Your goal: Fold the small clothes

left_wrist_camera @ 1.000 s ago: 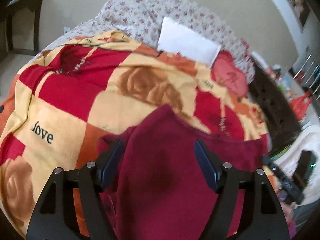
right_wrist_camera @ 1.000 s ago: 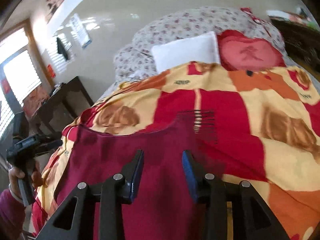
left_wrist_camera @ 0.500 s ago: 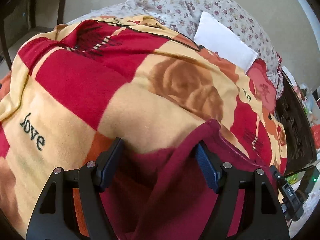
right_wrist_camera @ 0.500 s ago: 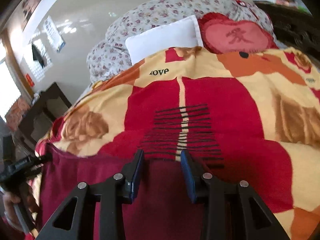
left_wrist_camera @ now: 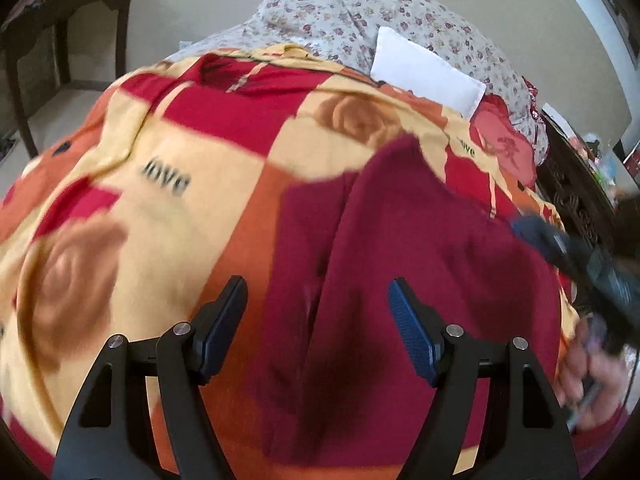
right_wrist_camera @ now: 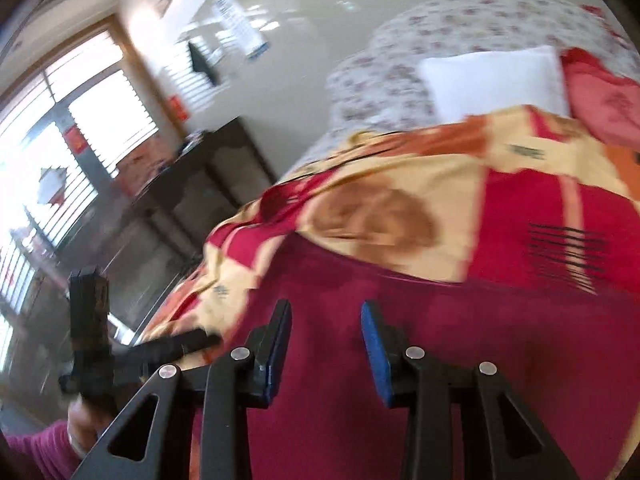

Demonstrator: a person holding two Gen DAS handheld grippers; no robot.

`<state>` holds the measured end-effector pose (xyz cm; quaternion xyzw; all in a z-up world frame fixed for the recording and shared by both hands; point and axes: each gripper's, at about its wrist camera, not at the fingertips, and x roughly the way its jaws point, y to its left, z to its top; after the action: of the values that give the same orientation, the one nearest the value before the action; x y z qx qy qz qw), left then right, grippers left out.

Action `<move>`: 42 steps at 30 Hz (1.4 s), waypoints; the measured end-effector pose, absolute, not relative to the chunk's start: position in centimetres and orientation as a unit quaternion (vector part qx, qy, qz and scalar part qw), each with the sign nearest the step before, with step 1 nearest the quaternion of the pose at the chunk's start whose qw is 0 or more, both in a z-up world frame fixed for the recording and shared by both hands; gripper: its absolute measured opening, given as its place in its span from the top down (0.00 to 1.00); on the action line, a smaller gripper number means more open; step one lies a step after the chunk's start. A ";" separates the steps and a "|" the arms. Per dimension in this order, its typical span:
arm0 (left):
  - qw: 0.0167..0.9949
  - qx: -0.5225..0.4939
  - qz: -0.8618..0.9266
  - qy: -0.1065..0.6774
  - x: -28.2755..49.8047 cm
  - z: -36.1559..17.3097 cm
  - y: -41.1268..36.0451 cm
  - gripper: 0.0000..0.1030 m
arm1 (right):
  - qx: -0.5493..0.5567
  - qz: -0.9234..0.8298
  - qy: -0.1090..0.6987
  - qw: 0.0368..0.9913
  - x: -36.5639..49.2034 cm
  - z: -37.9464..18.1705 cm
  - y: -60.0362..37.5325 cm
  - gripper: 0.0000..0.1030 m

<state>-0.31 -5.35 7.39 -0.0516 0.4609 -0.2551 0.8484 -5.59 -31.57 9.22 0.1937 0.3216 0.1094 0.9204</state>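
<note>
Bed w/ patterned blanket (left_wrist_camera: 168, 152); maroon garment (left_wrist_camera: 400, 264) on near side, prob. partly folded. Left gripper (left_wrist_camera: 316, 304) & right gripper (right_wrist_camera: 325, 320) both spread, holding nothing.

A patchwork blanket (left_wrist_camera: 168, 152) in red, cream and orange, printed with roses and the word "love", fills most of my left view. Behind it, in the upper middle of the frame, a white pillow (left_wrist_camera: 428, 78) leans on floral pillows (left_wrist_camera: 352, 12), a red heart cushion (left_wrist_camera: 506, 146) just to its right. My right view shows a bright window (right_wrist_camera: 52, 128) at left and a dark wooden table (right_wrist_camera: 200, 184) beside the bed.
</note>
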 end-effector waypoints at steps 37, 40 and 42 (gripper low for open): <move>0.826 -0.066 -0.244 0.503 -2.8 2.8 -3.4 0.29 | 0.134 0.120 0.456 0.872 3.4 3.7 -20.6 0.72; 0.833 -0.066 -0.241 0.493 -3.1 3.5 -2.9 0.29 | 0.121 0.094 0.462 0.873 3.9 3.5 -20.7 0.92; 0.838 -0.068 -0.240 0.485 -3.3 3.8 -2.5 0.29 | 0.138 0.098 0.453 0.875 3.6 4.0 -20.9 0.94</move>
<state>-3.27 -2.50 3.84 -0.0681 0.4846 -0.2397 0.8385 3.65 -20.90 3.96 0.1376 0.4529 0.0983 0.8754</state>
